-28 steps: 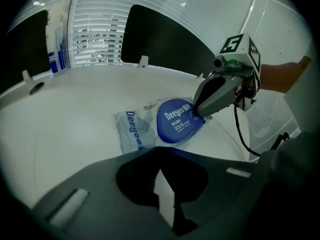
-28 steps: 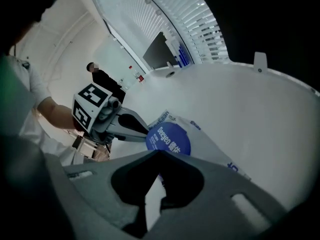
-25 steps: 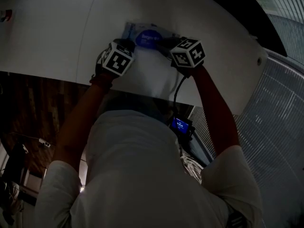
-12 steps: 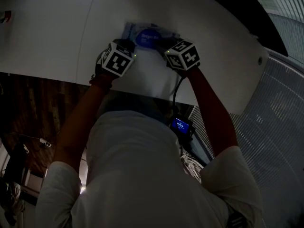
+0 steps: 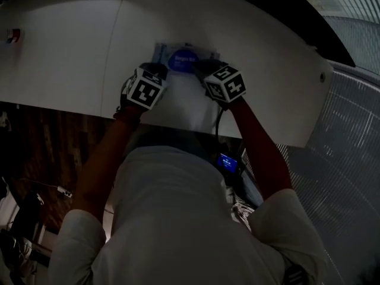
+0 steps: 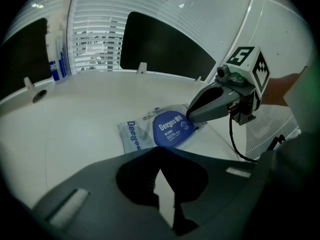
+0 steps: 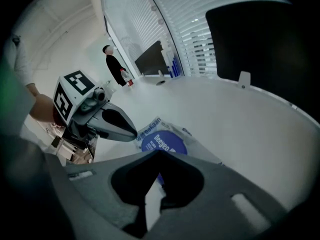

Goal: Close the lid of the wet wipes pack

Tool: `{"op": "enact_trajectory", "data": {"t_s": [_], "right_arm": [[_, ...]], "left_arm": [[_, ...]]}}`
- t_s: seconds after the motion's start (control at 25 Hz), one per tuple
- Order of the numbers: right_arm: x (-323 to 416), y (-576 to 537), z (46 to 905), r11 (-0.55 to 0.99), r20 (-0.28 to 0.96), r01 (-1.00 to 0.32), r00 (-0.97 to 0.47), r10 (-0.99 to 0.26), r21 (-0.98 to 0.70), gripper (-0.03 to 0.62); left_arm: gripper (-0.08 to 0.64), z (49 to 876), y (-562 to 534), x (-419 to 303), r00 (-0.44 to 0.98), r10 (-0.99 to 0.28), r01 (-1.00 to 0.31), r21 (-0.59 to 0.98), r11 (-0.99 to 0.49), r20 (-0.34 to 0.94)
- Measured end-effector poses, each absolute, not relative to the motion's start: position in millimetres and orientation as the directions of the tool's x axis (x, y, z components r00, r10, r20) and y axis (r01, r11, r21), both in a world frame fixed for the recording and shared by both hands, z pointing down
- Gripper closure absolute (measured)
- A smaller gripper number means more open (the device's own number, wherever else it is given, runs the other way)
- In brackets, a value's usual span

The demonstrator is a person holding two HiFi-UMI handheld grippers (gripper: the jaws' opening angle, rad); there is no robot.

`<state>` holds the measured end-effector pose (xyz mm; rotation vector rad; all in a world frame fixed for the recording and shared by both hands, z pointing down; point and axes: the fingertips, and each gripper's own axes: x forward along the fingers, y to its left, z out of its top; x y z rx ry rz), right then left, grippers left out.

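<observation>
Clenched right gripper had tipped toward the round blue plastic lid; left gripper clenched, empty; right gripper view alone showed an upper-left bystander.

White curved table; wet wipes pack lies flat on it

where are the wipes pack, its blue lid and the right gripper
wipes pack (image 6: pixel 131 136), left gripper view, printed left end
blue lid (image 6: pixel 171 130), left gripper view, its middle
right gripper (image 6: pixel 190 117), left gripper view, closed fingertips
</observation>
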<state>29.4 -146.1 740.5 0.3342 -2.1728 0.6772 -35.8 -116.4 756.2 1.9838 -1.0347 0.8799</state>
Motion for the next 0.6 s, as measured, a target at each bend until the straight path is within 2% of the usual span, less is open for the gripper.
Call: {"op": "enact_trajectory", "data": {"t_s": [0.36, 0.6], "right_arm": [[26, -171, 649, 0.808, 0.665, -0.51, -0.717, -0.209, -0.295, 0.591], [28, -177, 576, 0.793, 0.577, -0.559, -0.74, -0.345, -0.243, 0.591]], "left_arm": [[0.557, 669, -143, -30, 0.473, -0.48, -0.858, 0.262, -0.442, 0.739], [0.557, 586, -153, -9, 0.565, -0.544, -0.819, 0.343, -0.46, 0.62]]}}
